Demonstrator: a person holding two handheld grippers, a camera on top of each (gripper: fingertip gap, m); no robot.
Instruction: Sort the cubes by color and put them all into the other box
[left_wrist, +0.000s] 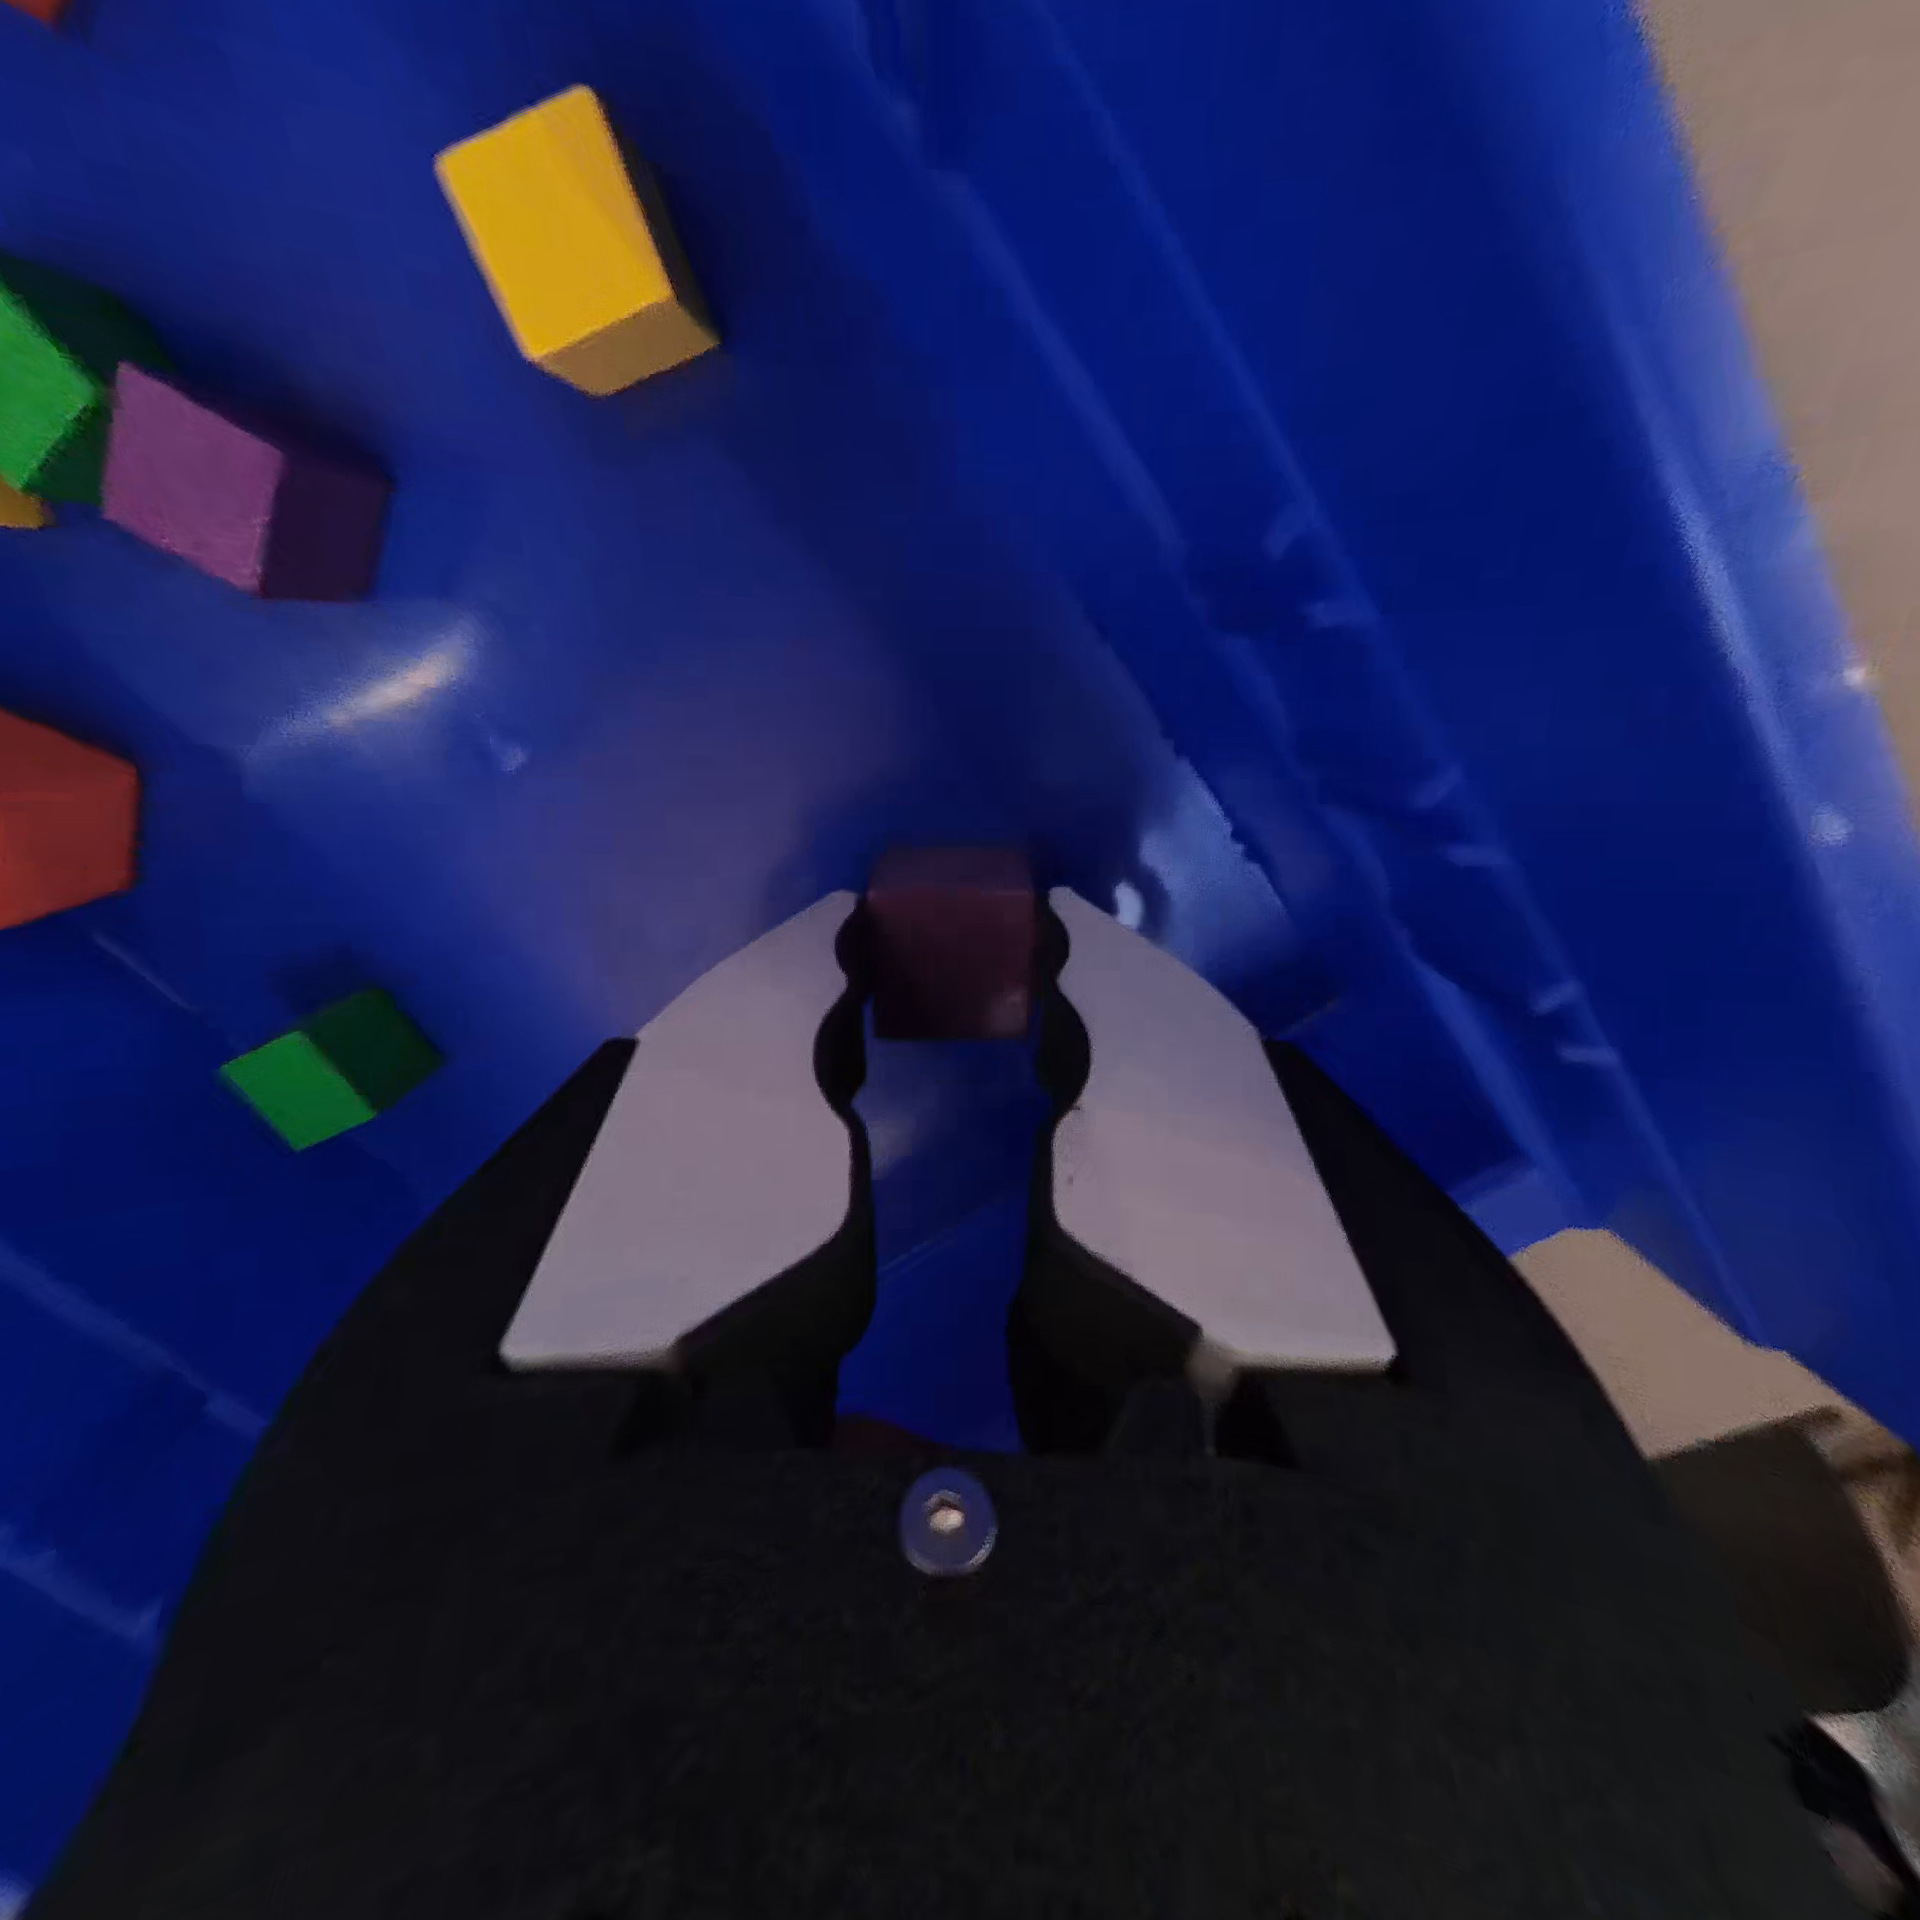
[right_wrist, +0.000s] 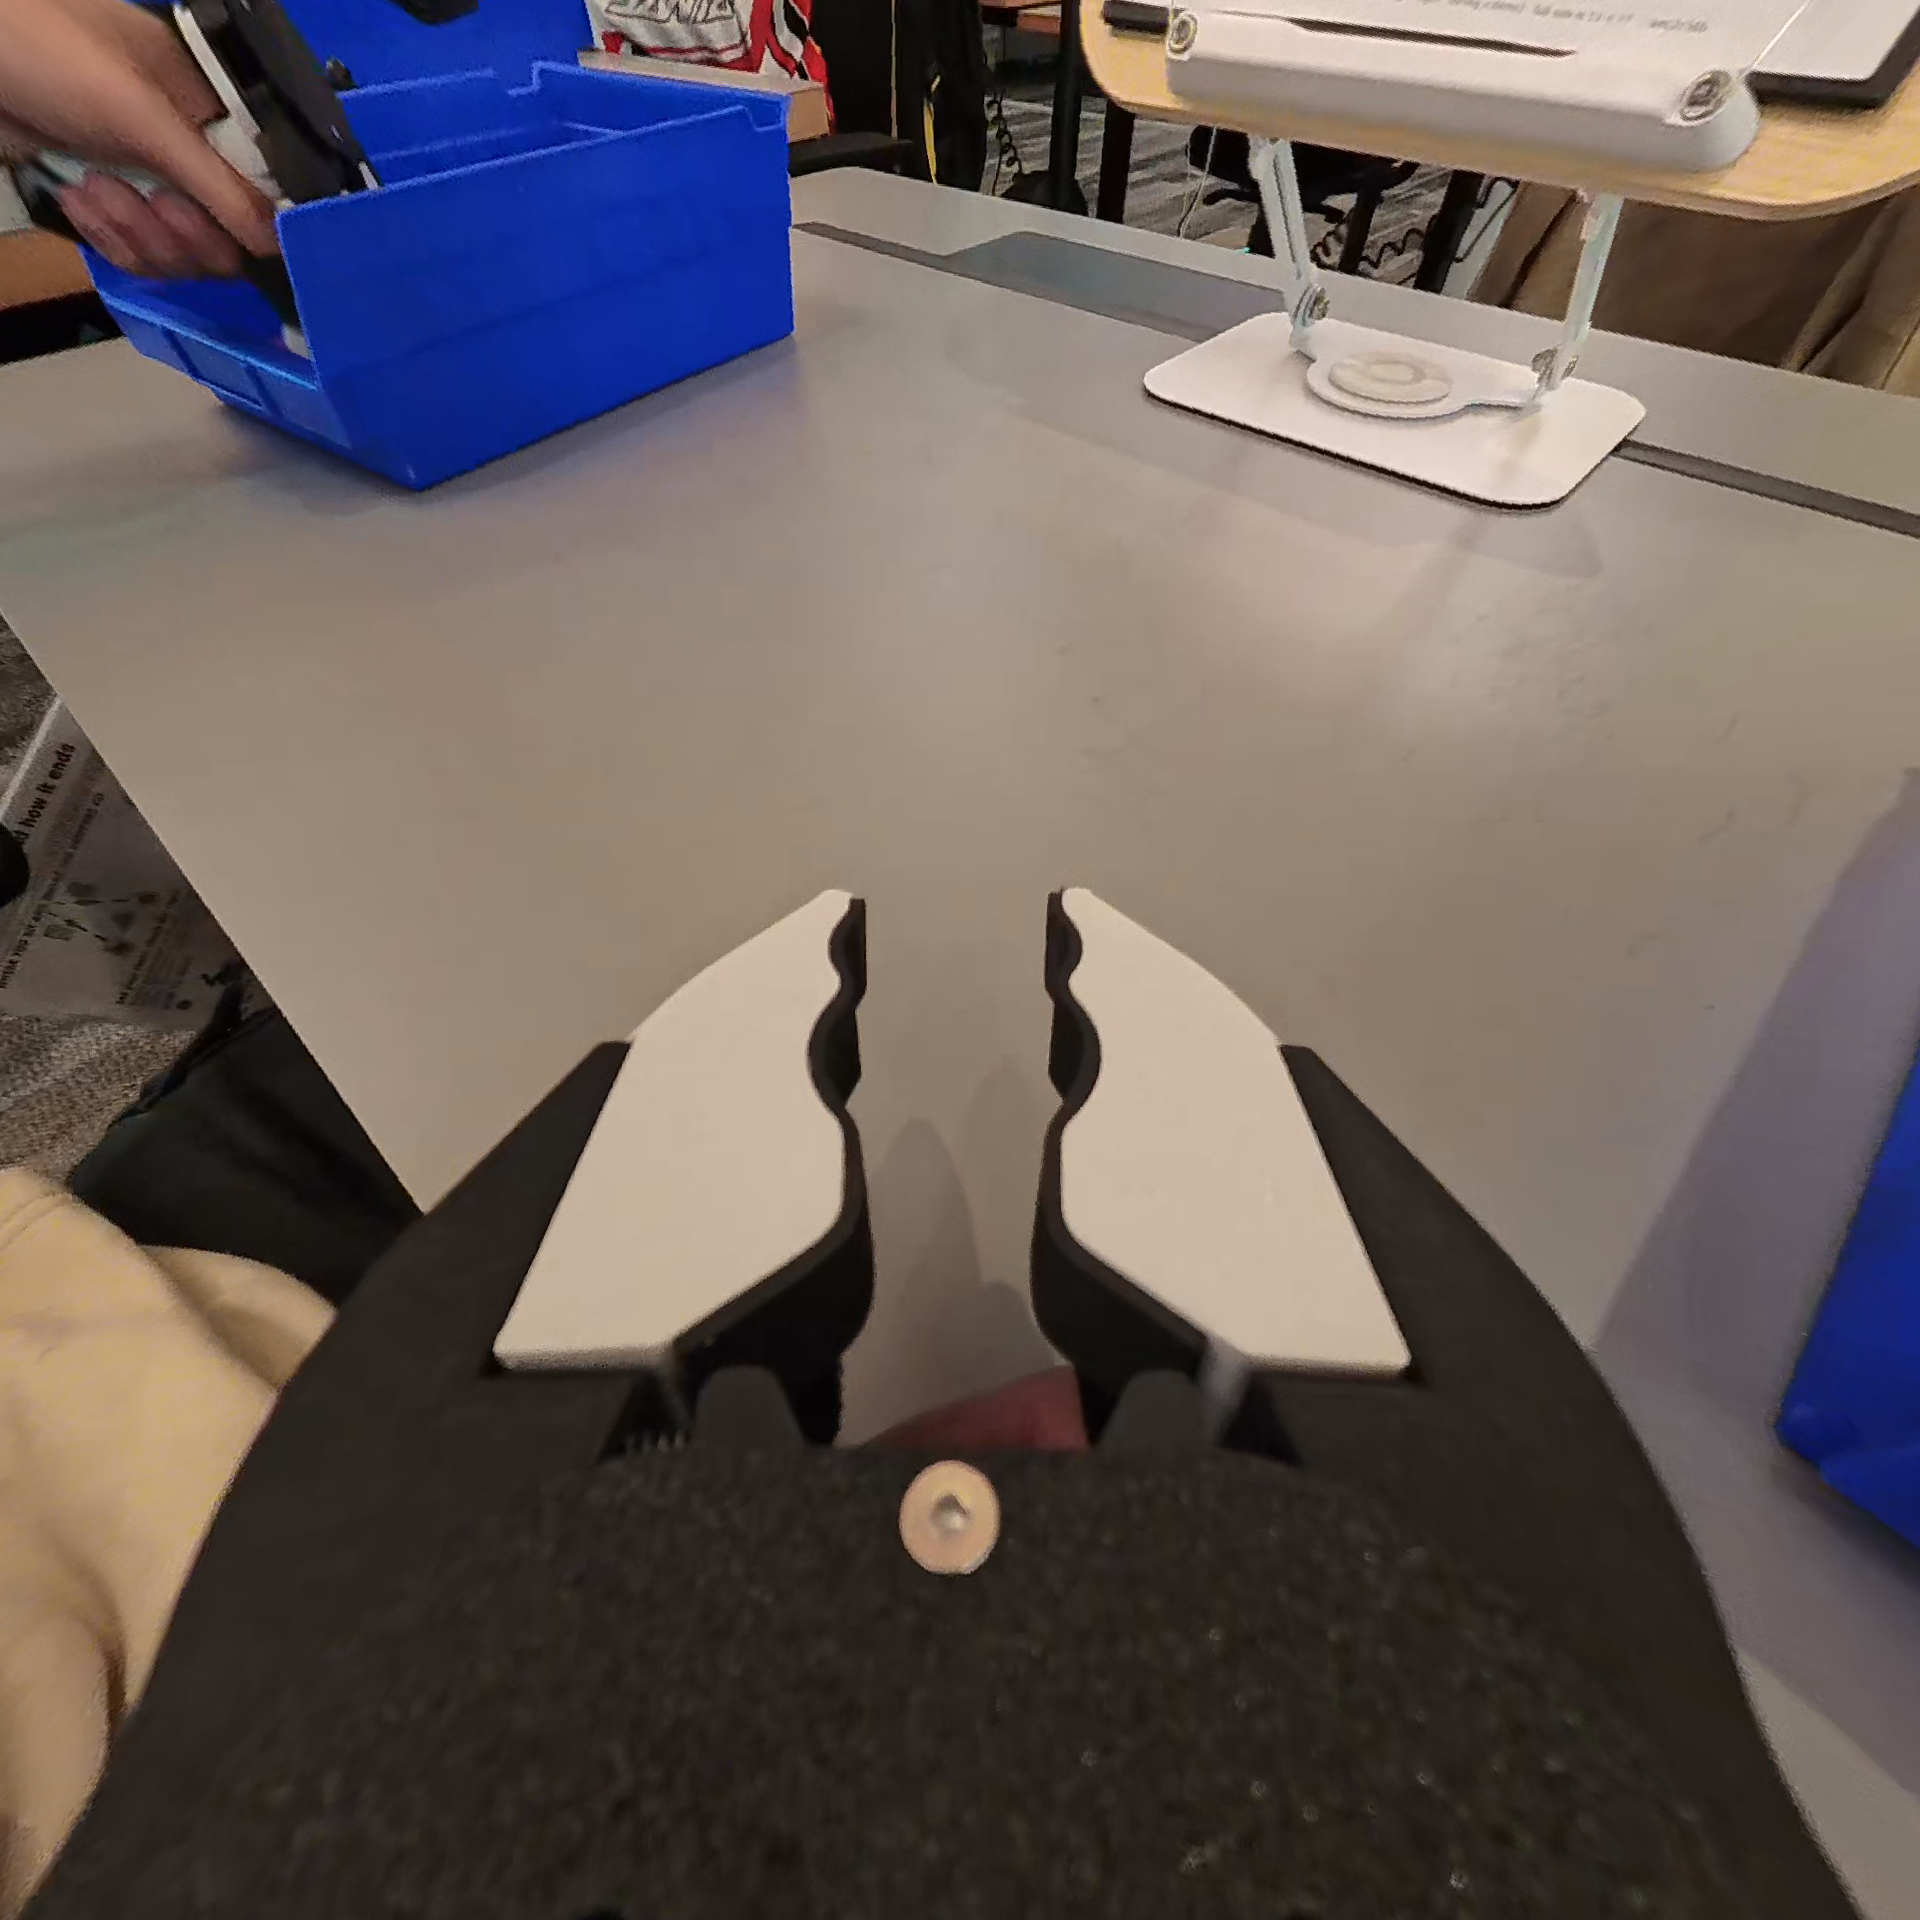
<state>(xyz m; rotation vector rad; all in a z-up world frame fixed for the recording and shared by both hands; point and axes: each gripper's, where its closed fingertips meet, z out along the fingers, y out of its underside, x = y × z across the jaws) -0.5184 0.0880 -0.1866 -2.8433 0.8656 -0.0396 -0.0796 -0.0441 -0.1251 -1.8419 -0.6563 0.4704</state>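
We see printed sheets (right_wrist: 94, 914) on the floor at the left edge of the right wrist view and print on a white device (right_wrist: 1455, 83) at upper right; both carry writing, we leave it unread.

Containers: in the left wrist view the blue box (left_wrist: 1299, 520) fills nearly the whole frame. Inside it, a yellow cube (left_wrist: 571, 234) sits upper left, a purple cube (left_wrist: 234, 483) just below it at left, touching a green cube (left_wrist: 36, 400) that's cut off by the left edge. A red cube (left_wrist: 57, 821) is also cut off mid-left, and a small green cube (left_wrist: 327, 1065) lies lower left. The left gripper (left_wrist: 951, 945) is clamped on a dark purple cube (left_wrist: 951, 940), held betw. its tips near the box's inner wall; can't tell if it touches the floor of the box.

In the right wrist view the right gripper (right_wrist: 956, 935) hovers over the grey table (right_wrist: 935, 675), jaws apart, nothing betw. them. The same box (right_wrist: 520, 260) stands upper left w/ a hand (right_wrist: 135, 156) dipping the other gripper in. A second blue box (right_wrist: 1860, 1351) is cut off at the right edge; contents hidden. White stand (right_wrist: 1392, 416) upper right. The left wrist view is blurred overall.
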